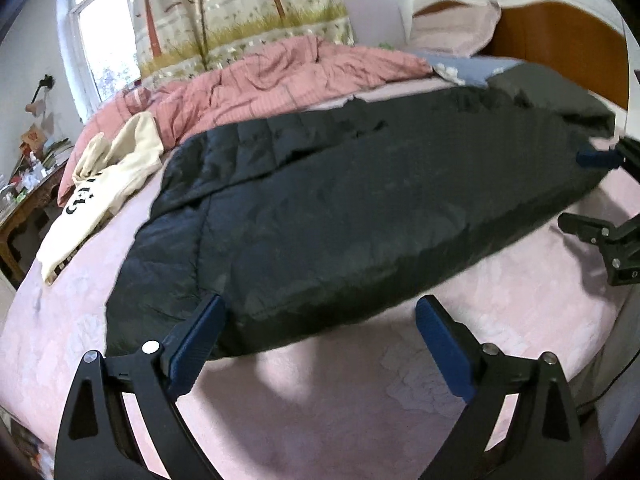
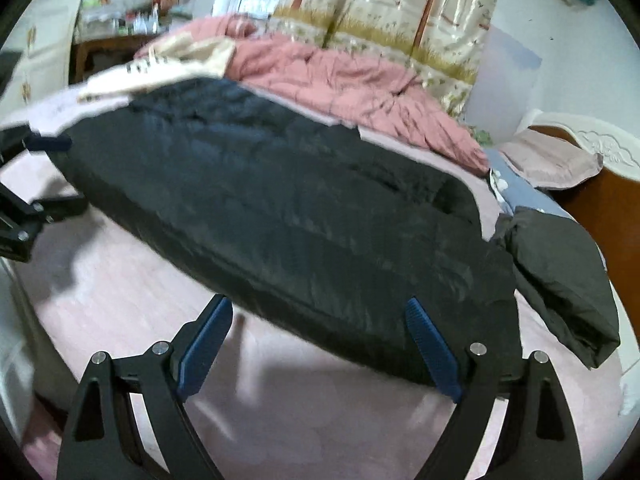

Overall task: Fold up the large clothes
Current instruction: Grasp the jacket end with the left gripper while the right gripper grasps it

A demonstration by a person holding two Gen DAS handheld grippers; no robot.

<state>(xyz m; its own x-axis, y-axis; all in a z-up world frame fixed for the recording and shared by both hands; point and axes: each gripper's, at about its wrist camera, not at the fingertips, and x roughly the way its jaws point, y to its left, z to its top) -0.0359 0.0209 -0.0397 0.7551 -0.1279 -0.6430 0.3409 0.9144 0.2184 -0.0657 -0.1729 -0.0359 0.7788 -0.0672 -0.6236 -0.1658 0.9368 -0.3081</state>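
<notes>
A large black padded coat (image 1: 340,216) lies folded lengthwise across the pink bed sheet (image 1: 340,400); it also shows in the right wrist view (image 2: 300,216), with a sleeve or hood part (image 2: 560,280) hanging off to the right. My left gripper (image 1: 320,316) is open, its blue fingers spread at the coat's near edge, holding nothing. My right gripper (image 2: 320,316) is open at the coat's near edge too, empty. Each gripper shows at the edge of the other's view: the right one (image 1: 600,196) and the left one (image 2: 36,176).
A cream sweatshirt (image 1: 100,184) with black letters lies left of the coat. A crumpled pink quilt (image 1: 272,76) lies behind. A pillow (image 1: 456,28) and wooden headboard (image 1: 560,40) are at the right. A cluttered wooden table (image 1: 24,200) stands left of the bed.
</notes>
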